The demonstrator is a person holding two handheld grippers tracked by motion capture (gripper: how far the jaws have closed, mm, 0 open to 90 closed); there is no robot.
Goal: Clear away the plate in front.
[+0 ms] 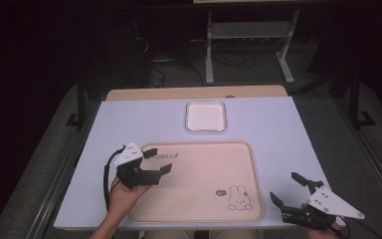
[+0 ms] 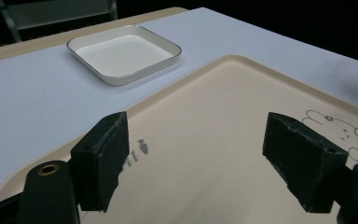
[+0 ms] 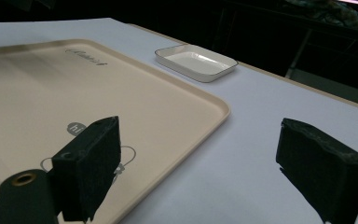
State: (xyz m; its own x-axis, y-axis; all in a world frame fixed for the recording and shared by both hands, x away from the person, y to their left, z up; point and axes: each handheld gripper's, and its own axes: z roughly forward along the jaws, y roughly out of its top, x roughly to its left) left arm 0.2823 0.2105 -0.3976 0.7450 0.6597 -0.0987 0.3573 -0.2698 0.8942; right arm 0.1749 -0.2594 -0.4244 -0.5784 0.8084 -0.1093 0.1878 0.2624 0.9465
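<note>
A beige tray point(image 1: 199, 172) with a rabbit drawing lies on the white table, also seen as the tray point(image 2: 223, 126) and the tray point(image 3: 42, 93) in the gripper views. A small white square dish point(image 1: 206, 115) sits beyond it, empty; the dish point(image 2: 123, 53) and the dish point(image 3: 196, 62) look the same in the gripper views. My left gripper point(image 1: 157, 161) hovers open over the tray's left edge, nothing between its jaws. My right gripper point(image 1: 288, 190) stands open just right of the tray's near right corner, also empty.
The white table top point(image 1: 278, 134) ends at a wooden strip point(image 1: 194, 92) at the back. Beyond stand a metal frame point(image 1: 248, 40) and cables on a dark floor. Bare table surface lies on both sides of the tray.
</note>
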